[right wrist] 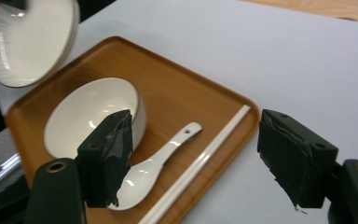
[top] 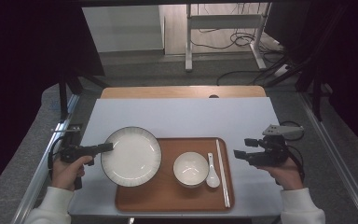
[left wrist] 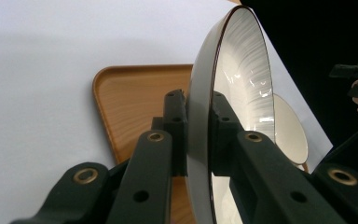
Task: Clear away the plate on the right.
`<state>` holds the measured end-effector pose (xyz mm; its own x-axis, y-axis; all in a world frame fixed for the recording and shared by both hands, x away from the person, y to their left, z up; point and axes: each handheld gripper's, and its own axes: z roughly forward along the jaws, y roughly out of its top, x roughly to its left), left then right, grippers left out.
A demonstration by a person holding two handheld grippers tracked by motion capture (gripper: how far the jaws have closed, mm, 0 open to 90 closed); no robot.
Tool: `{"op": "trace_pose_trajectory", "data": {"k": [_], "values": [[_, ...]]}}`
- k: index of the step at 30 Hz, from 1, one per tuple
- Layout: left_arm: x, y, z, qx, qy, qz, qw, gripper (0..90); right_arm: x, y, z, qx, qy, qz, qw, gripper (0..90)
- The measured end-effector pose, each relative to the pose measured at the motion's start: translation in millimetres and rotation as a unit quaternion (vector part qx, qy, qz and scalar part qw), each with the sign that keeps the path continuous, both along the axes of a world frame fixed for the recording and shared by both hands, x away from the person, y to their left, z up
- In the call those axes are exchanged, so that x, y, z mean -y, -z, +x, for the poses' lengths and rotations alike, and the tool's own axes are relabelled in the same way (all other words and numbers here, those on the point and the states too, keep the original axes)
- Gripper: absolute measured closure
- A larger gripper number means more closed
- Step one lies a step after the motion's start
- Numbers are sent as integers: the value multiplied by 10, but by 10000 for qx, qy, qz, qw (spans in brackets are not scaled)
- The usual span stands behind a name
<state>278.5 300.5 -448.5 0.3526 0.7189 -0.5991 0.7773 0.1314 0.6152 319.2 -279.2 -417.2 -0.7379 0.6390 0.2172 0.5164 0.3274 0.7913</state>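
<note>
So the white plate (top: 131, 156) is getting pinched at its left rim by the left gripper (top: 103, 148), with the fingers (left wrist: 175, 122) clamping either side of the edge. It's sitting over the left end of the wooden tray (top: 168, 198), overhanging onto the white worktop (top: 182, 116), and I can't tell if it's touching down. The open spot on the tray is lying to the plate's right, toward the small bowl (top: 190, 168), so I'm guessing that's where it's heading. Ceramic spoon (top: 211, 172) and chopsticks (top: 222, 172) are lying just right of the bowl. The right gripper (top: 242, 148) is hanging beyond the tray's right edge, fingers spread, holding nothing.
</note>
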Motion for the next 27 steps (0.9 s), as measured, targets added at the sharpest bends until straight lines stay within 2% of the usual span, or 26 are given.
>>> {"op": "trace_pose_trajectory", "data": {"k": [5,9,14,18,27], "values": [[8,37,22,-44,36,146,9999,808,48,5,-27,-49,72,31,10000,264],[14,87,43,-114,39,129,9998,808,67,-15,-43,11,112,52,9999,266],[63,134,69,-177,105,200,9996,806,67,-14,-61,-51,126,7,9999,266],[111,180,103,-247,190,207,9993,805,106,-28,-92,-17,177,12,9998,267],[230,267,176,-340,314,252,9986,804,170,12,-110,-125,290,-10,9995,263]]}}
